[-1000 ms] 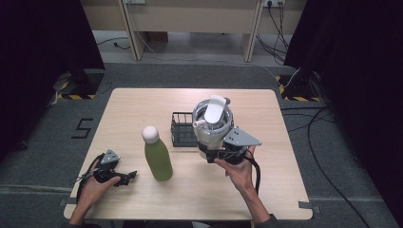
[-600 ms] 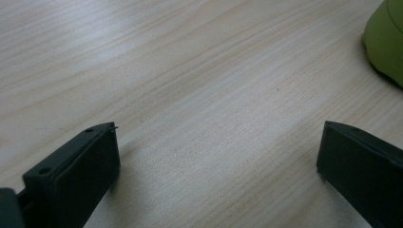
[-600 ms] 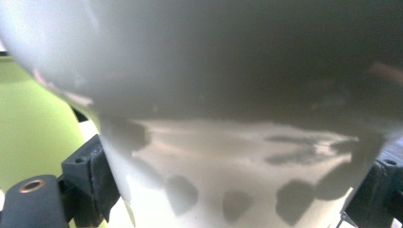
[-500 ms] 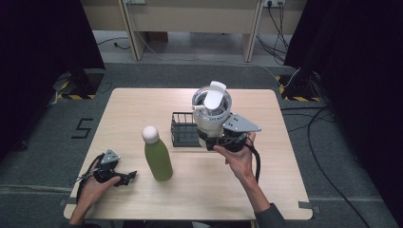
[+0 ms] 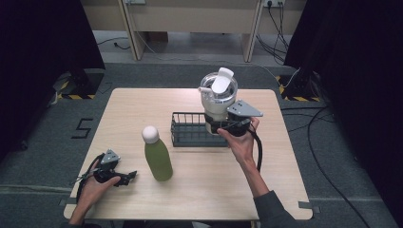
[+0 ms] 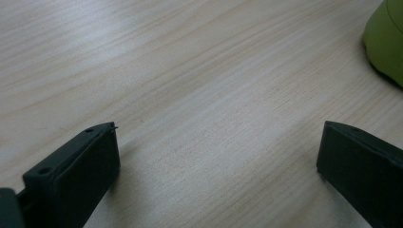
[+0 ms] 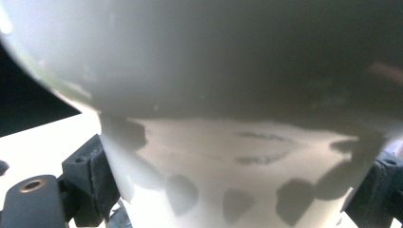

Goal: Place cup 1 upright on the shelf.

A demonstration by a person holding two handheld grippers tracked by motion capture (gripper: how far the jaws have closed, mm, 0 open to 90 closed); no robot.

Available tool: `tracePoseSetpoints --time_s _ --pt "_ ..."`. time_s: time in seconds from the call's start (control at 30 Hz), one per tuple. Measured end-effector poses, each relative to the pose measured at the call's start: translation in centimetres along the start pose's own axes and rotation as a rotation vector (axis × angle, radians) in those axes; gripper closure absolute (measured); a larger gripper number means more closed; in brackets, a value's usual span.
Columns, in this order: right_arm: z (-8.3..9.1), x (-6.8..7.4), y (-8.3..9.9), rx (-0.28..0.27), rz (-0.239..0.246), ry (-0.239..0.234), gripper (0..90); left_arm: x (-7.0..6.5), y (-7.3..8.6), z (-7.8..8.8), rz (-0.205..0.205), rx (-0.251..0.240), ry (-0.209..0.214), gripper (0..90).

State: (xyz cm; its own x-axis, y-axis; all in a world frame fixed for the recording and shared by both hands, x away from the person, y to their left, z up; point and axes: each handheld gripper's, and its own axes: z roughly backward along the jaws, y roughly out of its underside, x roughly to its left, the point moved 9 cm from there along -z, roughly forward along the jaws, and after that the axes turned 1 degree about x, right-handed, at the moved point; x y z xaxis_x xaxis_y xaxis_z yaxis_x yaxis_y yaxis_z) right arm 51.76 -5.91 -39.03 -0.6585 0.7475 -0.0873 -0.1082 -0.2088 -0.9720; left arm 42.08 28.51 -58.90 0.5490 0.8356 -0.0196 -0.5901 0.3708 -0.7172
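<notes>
High view: right gripper clamps a white tumbler low on its body, lifted just above the wire basket — placing not done; left gripper rests on the wooden table, green bottle just beside. Dark curtains, grey floor. Left gripper view: jaws spread, nothing between. Right gripper view: tumbler wedged between jaws.

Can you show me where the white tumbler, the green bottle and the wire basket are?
tumbler [image 5: 216, 100]: high view, on its white body below the lid.
bottle [image 5: 158, 159]: high view, on its green body.
basket [image 5: 190, 141]: high view, on its near wire wall.
</notes>
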Motion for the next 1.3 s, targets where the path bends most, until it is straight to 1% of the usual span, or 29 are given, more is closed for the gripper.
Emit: tracePoseSetpoints --time_s 0.03,0.07,0.1,0.13,0.17,0.2,0.23,0.3,0.33,0.37,0.4,0.47,0.5,0.53,0.57,0.6,0.7,0.9,1.3 --pt "0.0 0.0 0.0 0.000 0.000 0.000 11.2 0.0 0.0 0.0 0.000 0.000 0.000 0.0" --pt "-0.4 -0.6 0.1 0.004 0.001 0.013 11.2 0.0 0.0 0.0 -0.001 0.000 0.000 0.0" --pt "-0.4 -0.6 0.1 0.004 0.001 0.013 11.2 0.0 0.0 0.0 -0.001 0.000 0.000 0.0" --pt "-0.8 -1.1 0.3 0.004 -0.007 0.022 11.2 0.0 0.0 0.0 -0.001 0.000 0.000 0.0" --pt "-0.8 -1.1 0.3 0.004 -0.007 0.022 11.2 0.0 0.0 0.0 -0.001 0.000 0.000 0.0" --pt "-1.1 -1.6 0.6 0.007 -0.012 0.035 11.2 0.0 0.0 0.0 -0.001 0.000 0.000 0.0" --pt "-1.1 -1.6 0.6 0.007 -0.012 0.035 11.2 0.0 0.0 0.0 -0.001 0.000 0.000 0.0" --pt "-1.7 -2.2 1.2 0.014 -0.026 0.047 11.2 0.0 0.0 0.0 0.000 0.000 0.000 0.0" --pt "-1.9 -2.4 1.4 0.014 -0.023 0.051 11.1 0.0 0.0 0.0 0.000 0.000 0.001 0.0" --pt "-1.9 -2.4 1.4 0.014 -0.023 0.051 11.1 0.0 0.0 0.0 0.000 0.000 0.001 0.0" --pt "-2.2 -2.6 1.7 0.018 -0.035 0.055 11.2 0.0 0.0 0.0 0.001 0.000 0.001 0.0" --pt "-2.4 -2.8 2.1 0.022 -0.037 0.057 11.2 0.0 0.0 0.0 0.001 0.000 0.001 0.0" --pt "-2.4 -2.8 2.1 0.022 -0.037 0.057 11.2 0.0 0.0 0.0 0.001 0.000 0.001 0.0" --pt "-2.6 -3.0 2.5 0.025 -0.042 0.058 11.2 0.0 0.0 0.0 0.000 0.000 0.001 0.0" --pt "-2.6 -3.1 2.5 0.015 -0.041 0.058 11.2 0.0 0.0 0.0 0.000 0.000 0.001 0.0" --pt "-2.7 -3.1 2.5 0.017 -0.054 0.057 11.2 0.0 0.0 0.0 0.000 0.000 0.001 0.0" --pt "-2.8 -3.3 2.7 0.022 -0.046 0.062 11.1 0.0 0.0 0.0 0.000 0.000 0.000 0.0" --pt "-3.2 -3.3 3.0 0.028 -0.052 0.063 11.2 0.0 0.0 0.0 -0.002 0.000 0.000 0.0" --pt "-3.8 -3.4 4.7 0.051 -0.067 0.071 11.1 0.0 0.0 0.0 0.000 0.000 0.000 0.0"
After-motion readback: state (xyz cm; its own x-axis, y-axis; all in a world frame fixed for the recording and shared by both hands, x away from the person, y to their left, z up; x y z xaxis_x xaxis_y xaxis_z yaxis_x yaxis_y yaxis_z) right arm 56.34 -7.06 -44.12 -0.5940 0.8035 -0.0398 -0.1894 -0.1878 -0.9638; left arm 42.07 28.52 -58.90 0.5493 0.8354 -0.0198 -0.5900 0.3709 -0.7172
